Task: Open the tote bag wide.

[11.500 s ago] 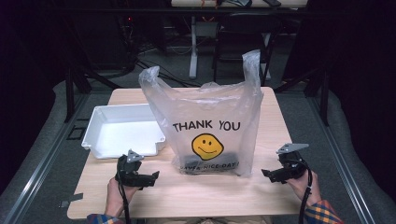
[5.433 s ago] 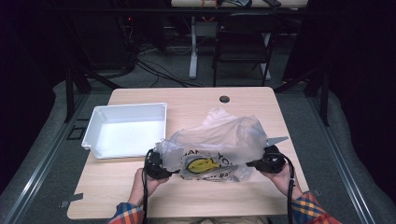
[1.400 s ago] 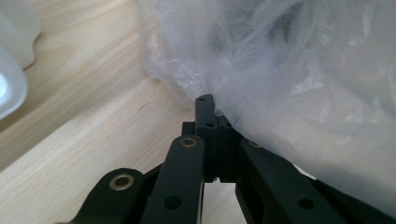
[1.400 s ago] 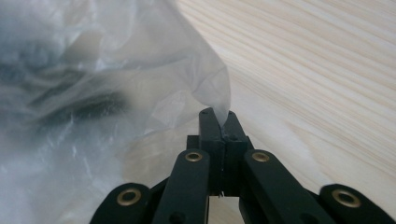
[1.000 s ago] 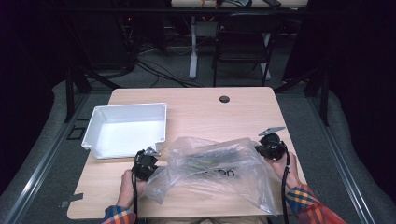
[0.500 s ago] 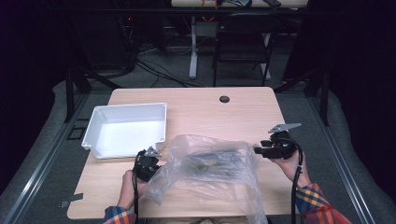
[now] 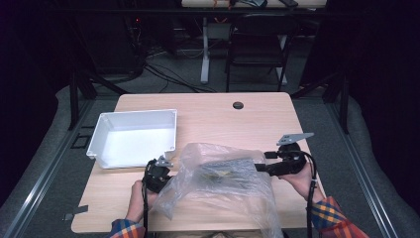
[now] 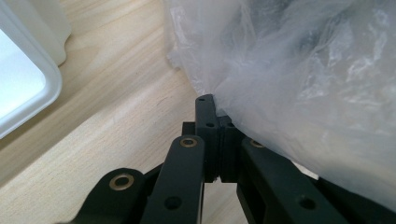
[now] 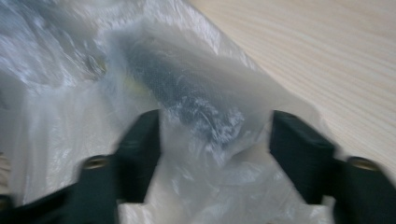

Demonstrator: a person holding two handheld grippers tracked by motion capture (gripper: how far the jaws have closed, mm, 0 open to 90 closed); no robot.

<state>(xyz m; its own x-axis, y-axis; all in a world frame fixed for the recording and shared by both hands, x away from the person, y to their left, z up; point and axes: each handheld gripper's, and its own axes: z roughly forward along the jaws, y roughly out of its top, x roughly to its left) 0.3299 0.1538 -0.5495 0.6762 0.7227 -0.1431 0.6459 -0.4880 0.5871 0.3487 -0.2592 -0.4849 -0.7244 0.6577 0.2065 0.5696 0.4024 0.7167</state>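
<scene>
Crumpled clear plastic bag (image 7: pixel 218 183) lying on the pale wooden surface (image 7: pixel 208 111), near edge, centre.

My left tongs (image 8: pixel 216 135), pressed together, pinch the bag's left edge; my right tongs (image 9: pixel 215 140) stand spread at its right end, film between the jaws. Something dark shows through the plastic; cannot tell what. White rectangular plastic tray (image 7: pixel 101 130) sits far left, just beside the bag.

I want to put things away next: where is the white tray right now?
In the high view the white tray sits on the table's left half, just beyond the left gripper and left of the plastic bag.
</scene>
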